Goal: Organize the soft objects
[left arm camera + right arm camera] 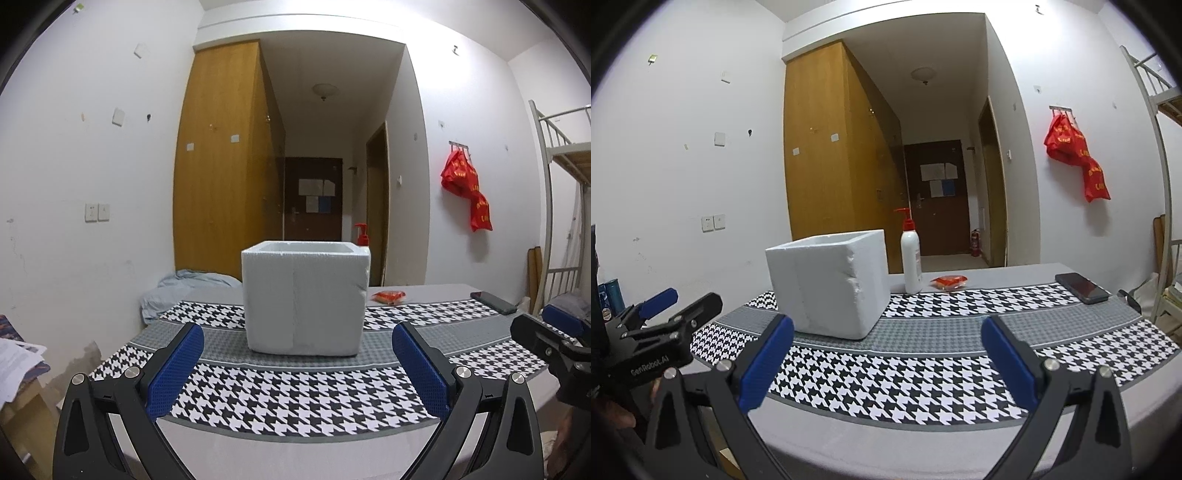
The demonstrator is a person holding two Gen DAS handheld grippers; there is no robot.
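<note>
A white foam box [306,299] stands open-topped on the houndstooth cloth [295,391], straight ahead of my left gripper [297,339], which is open and empty. In the right wrist view the box [827,282] sits left of centre. A small orange-red soft packet [949,282] lies behind it to the right; it also shows in the left wrist view [388,296]. My right gripper [886,334] is open and empty above the cloth [905,384]. Each gripper shows at the edge of the other's view.
A white pump bottle with a red top [911,258] stands beside the box. A black phone [1081,288] lies at the table's right. A light blue cloth [184,291] lies at the far left end. A bunk bed frame [561,155] stands right.
</note>
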